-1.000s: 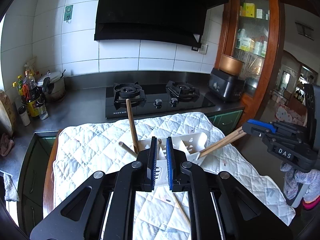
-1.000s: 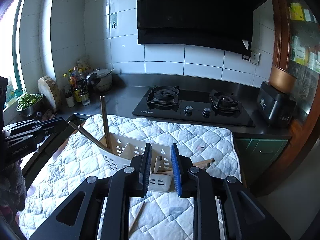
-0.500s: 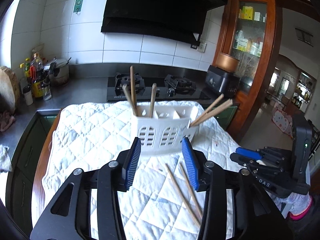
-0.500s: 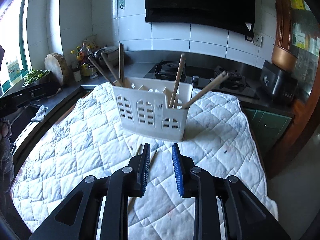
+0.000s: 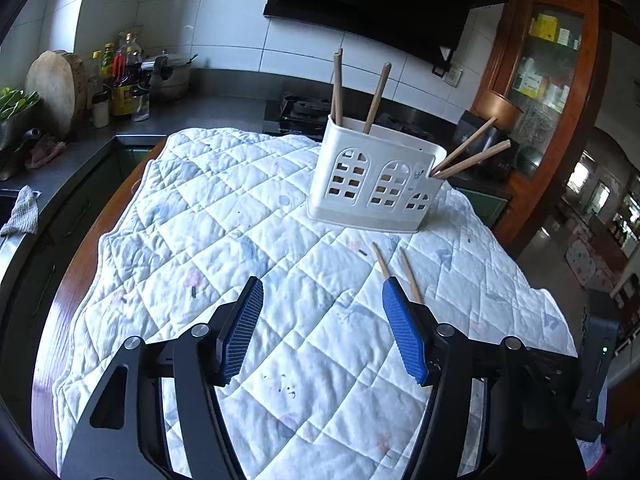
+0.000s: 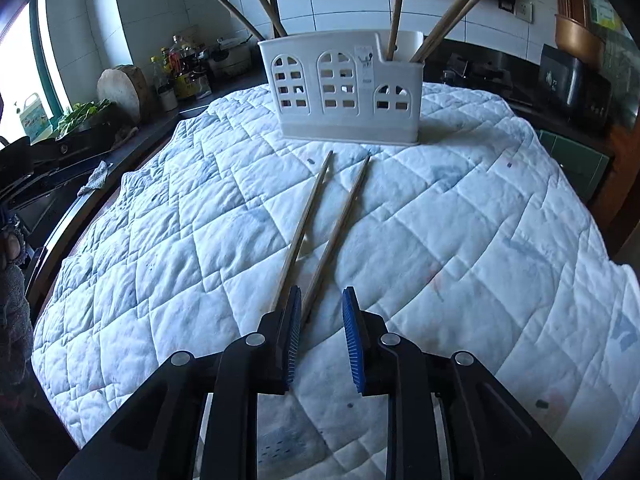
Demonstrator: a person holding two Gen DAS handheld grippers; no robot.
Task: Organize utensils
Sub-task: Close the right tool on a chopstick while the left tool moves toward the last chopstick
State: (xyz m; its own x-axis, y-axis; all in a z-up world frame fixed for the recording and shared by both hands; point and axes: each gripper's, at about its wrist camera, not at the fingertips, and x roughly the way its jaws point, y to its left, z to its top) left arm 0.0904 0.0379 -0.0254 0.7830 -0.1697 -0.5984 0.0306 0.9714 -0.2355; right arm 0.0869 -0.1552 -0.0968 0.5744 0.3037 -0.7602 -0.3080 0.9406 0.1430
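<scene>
Because the quilted cloth (image 6: 460,216) cushions the table, the white utensil holder (image 6: 340,92) stands upright on it with chopsticks leaning inside; two loose chopsticks (image 6: 320,220) lie before it, reachable by the right gripper (image 6: 321,334), narrowly parted and empty, while the left gripper (image 5: 322,328) hovers spread wide.
</scene>
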